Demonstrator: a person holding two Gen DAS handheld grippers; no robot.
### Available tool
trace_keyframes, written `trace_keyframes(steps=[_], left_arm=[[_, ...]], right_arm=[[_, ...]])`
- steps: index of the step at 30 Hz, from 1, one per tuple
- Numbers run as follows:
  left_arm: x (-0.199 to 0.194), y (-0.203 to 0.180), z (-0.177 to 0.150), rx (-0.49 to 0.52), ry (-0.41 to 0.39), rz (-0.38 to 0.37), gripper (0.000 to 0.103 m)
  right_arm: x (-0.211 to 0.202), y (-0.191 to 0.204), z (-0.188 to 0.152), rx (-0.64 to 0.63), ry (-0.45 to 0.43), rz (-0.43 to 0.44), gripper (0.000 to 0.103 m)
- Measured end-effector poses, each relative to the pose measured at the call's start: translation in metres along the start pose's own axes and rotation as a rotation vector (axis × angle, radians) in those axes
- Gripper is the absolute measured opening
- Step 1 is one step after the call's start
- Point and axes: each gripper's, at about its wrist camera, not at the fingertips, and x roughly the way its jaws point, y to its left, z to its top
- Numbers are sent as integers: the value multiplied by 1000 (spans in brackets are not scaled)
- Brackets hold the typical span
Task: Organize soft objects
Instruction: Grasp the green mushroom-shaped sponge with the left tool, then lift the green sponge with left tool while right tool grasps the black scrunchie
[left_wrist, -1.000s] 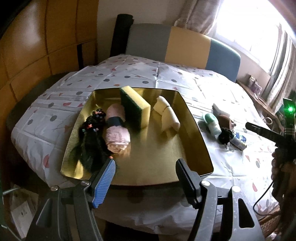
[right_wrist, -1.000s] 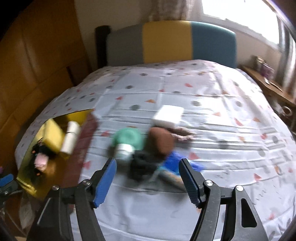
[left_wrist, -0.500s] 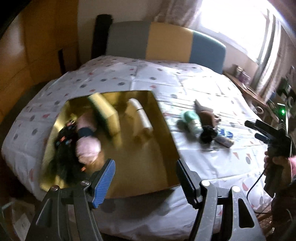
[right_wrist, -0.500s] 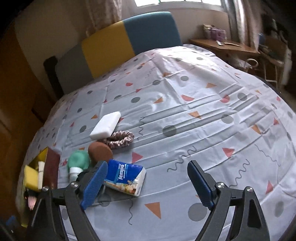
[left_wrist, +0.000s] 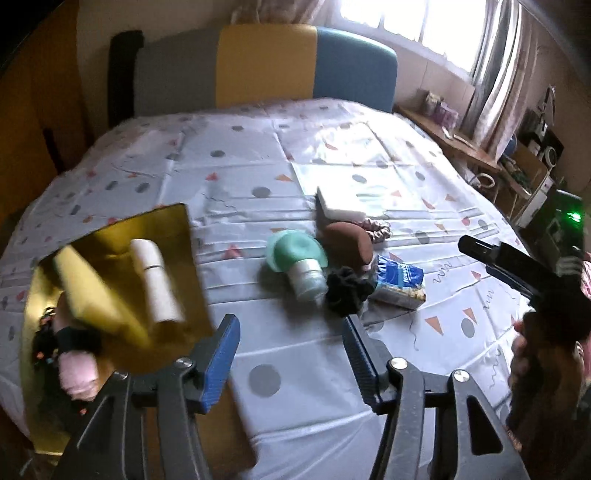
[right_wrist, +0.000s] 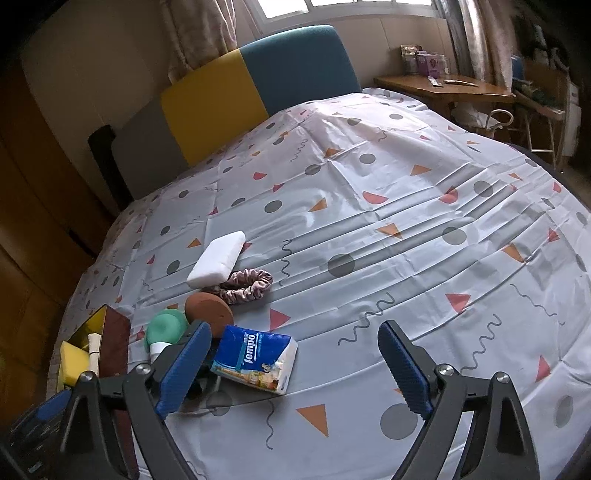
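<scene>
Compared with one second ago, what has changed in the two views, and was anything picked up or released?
The left claw swung from above the gold tray toward the loose pile around the green bottle, and its jaws have just been closing with nothing between them. The right claw settled beside the tissue pack, its jaws having just been opening, also empty. Nothing was picked up or released; every object lies where it was.
</scene>
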Motion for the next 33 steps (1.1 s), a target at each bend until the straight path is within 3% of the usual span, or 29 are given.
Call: trace_keyframes(steps=[7,13,17,20,22,23,29,33], left_arm=[[52,-9,30,-36,80,-7,53],[101,-6,53,-73,139,12,69],[120,2,60,-113,137,33,80],[133,5,61,-127,161,34,80],[142,5,59,-116,174,39,77],[146,5,57,-113,182,37,65],[140,5,47,-108,157,-2,43],[123,2,32,-96,143,-18,43]], right_arm=[[0,-2,2,15,5,30,93],[3,-5,3,44,23,55,93],[5,-7,4,61,36,74,94],[6,-7,4,64,44,82,94],[7,-7,4,63,47,81,94],[8,-6,4,61,50,77,94],[9,-5,3,41,46,64,93],[11,-8,3,49,49,49,93]])
